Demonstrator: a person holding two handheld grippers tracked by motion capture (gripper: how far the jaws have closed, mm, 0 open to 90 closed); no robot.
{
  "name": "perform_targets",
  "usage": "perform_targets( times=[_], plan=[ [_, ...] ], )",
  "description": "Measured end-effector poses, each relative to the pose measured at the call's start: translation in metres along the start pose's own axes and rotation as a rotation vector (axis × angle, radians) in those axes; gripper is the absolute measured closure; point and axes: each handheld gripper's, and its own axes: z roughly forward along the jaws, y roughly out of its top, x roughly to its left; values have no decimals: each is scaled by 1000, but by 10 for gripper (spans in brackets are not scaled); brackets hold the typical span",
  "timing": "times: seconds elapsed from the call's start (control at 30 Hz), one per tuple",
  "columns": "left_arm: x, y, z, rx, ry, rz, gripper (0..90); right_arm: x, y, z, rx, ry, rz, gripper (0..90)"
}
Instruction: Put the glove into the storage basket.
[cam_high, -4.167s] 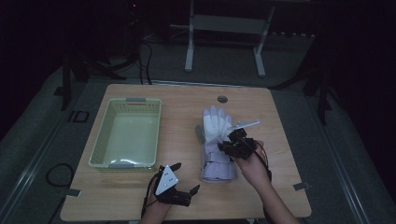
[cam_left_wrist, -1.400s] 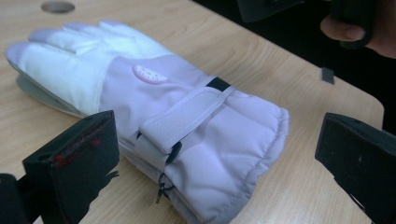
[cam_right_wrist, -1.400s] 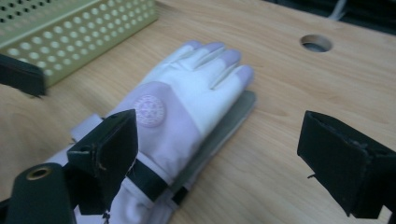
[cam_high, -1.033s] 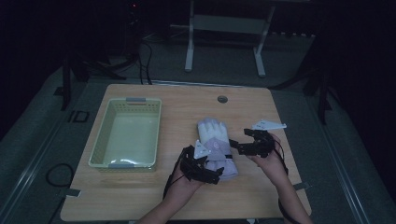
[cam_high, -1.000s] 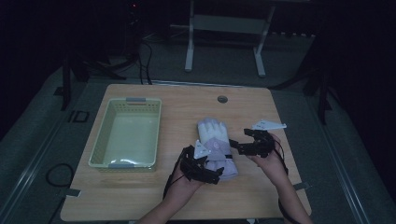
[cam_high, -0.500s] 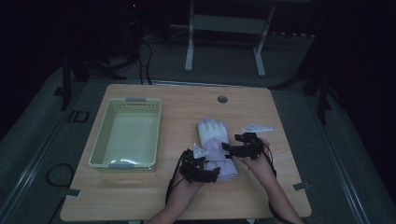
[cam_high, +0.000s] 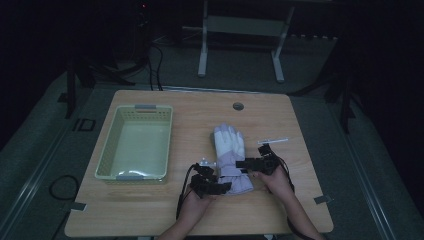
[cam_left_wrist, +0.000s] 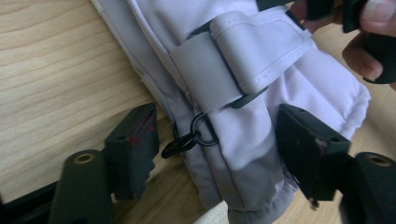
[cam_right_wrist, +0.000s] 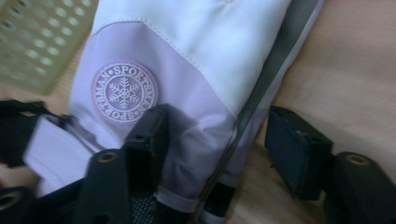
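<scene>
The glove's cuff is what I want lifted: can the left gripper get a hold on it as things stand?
Probably yes. The left gripper already has the cuff of the glove between its jaws, which have just been closing, with gaps on both sides and nothing blocking.

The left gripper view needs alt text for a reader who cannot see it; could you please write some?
A lilac padded glove cuff lies on a wooden table, with the left gripper straddling it, its two black jaws on either side of the cuff and not yet pressing it. A strap with a small black ring and clip crosses the cuff, and fingertips of the other hand show at top right.
</scene>
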Motion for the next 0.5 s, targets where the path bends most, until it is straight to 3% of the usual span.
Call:
perform_targets(
  times=[0.1,0.2,0.37,0.5],
  plan=[
    [1,2,1,16,-10,10,395,-2,-2,1,-4,47,18,571],
    [2,4,1,40,-20,6,464,-3,-2,0,1,55,24,665],
    [-2,9,-2,58,-9,20,629,11,0,-1,-1,-20,-34,762],
    [-2,11,-4,70,-18,29,680,22,0,-5,-25,-70,-71,779]
  ],
)
